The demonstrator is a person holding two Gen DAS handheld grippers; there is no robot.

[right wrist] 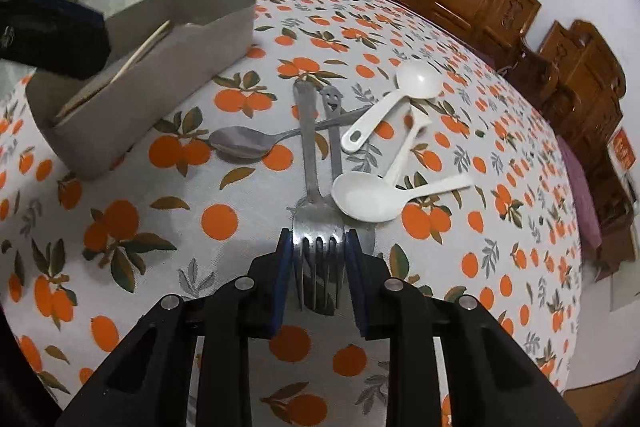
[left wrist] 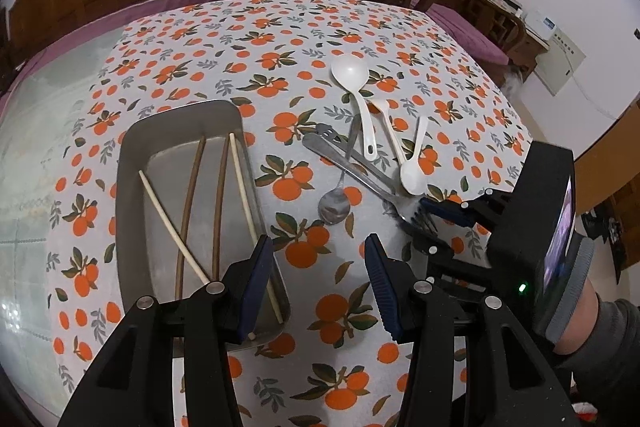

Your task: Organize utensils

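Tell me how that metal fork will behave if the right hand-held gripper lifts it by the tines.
The fork looks like stiff polished steel, so it probably won't flex but may slip. The right hand-held gripper pinches the tine end, so the long handle will likely droop or pivot. Its handle crosses the metal spoon, which may get dragged.

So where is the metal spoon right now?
The metal spoon lies on the tablecloth between the grey tray and the fork, its handle running under the fork handles; in the left wrist view its bowl sits just right of the tray.
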